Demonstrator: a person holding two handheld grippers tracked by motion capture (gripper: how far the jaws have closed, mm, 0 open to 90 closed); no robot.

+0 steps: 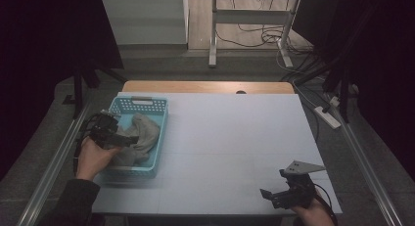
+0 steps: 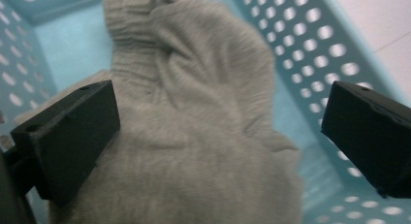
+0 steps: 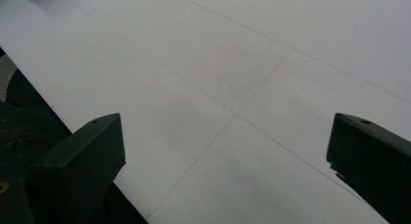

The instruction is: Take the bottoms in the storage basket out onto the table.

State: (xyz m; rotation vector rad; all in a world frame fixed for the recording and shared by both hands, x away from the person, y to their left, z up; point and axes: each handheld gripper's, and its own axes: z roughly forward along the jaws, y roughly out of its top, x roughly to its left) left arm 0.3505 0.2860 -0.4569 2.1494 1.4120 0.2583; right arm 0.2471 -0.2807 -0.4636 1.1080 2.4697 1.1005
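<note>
Grey knitted cloth (image 2: 194, 127) lies in the blue basket (image 1: 159, 138) at the table's (image 1: 235, 138) left edge; my left gripper (image 2: 218, 136) straddles it, jaws wide apart; my right gripper (image 1: 281, 189) hovers gaping near the front right corner.

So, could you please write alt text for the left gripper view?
A grey knitted cloth lies bunched inside a light blue perforated basket. The left tool is open, its two black jaws apart on either side of the cloth.
</note>
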